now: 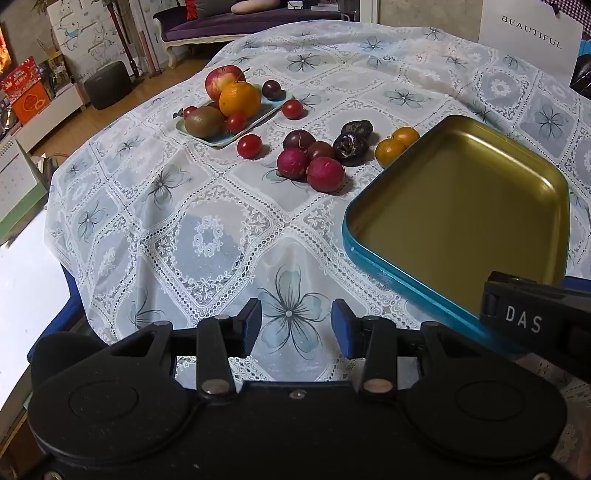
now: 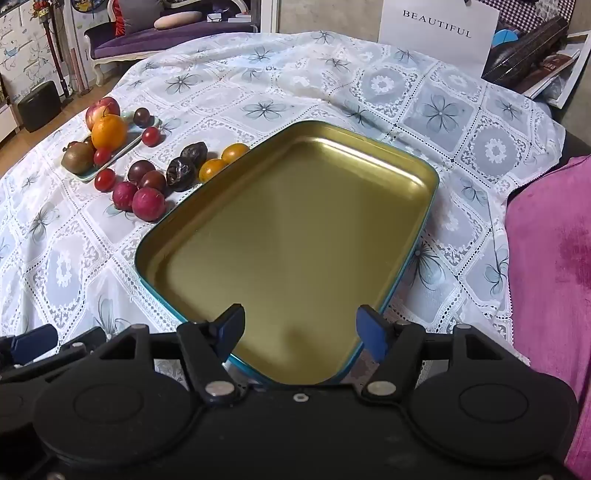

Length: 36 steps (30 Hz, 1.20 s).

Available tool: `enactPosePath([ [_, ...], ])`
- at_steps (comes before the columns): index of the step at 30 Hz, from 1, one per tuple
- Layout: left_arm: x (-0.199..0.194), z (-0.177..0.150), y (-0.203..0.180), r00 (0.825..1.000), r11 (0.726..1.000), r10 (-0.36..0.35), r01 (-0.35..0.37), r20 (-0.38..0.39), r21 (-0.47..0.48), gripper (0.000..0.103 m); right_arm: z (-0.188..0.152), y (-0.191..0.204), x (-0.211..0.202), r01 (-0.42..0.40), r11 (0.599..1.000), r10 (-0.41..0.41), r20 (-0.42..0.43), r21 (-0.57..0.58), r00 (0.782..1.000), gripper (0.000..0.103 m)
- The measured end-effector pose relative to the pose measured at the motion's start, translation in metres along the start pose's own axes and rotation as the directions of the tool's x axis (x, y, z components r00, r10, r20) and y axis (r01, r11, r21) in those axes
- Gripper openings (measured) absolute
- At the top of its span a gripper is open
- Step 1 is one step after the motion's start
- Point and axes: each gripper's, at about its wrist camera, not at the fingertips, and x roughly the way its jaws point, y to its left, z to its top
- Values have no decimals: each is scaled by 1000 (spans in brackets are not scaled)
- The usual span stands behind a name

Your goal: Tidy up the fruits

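Left claw (image 1: 296, 328) hangs over bare cloth (image 1: 207, 206) near the front of the worktop, jaws apart w/ nothing between them, blue pads (image 1: 341, 328) clear of everything. Right claw (image 2: 300, 328) is spread wide above the near end of the tin (image 2: 424, 206), nothing gripped; whether its tips touch the rim can't be told.

Tin: shallow, gold inside, blue outside, nothing in it, set at an angle on the worktop's right half.

Fruit sits left of and beyond the tin:
- Small tray (image 1: 258, 122) at far left, holding an apple (image 1: 221, 79), orange (image 1: 239, 99), kiwi (image 1: 204, 122), a dark plum (image 1: 271, 89) and small red tomatoes (image 1: 236, 123).
- Two more red tomatoes loose on the cloth: one (image 1: 293, 109) just beside the tray's right edge, one (image 1: 249, 146) near its front corner.
- Loose cluster between tray and tin: two pink-red round fruits (image 1: 325, 174) in front, two dark plums (image 1: 299, 139) just behind, touching.
- Two wrinkled dark fruits (image 1: 349, 148) next to those.
- Two small yellow-orange fruits (image 1: 390, 150) right against the tin's far-left edge.

Bkgd: white card (image 2: 437, 31) reading BEAUTIFUL at the far edge, purple sofa (image 2: 155, 37) beyond the worktop, pink fabric (image 2: 550, 258) at right in the right wrist view.
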Motion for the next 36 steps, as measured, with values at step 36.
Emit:
enactPosePath([
  [36,2,-1,-1,1000,1000,-4,4,0,1,51,-2,3,-1,-7,1000,7,-15,-25,1000,70],
])
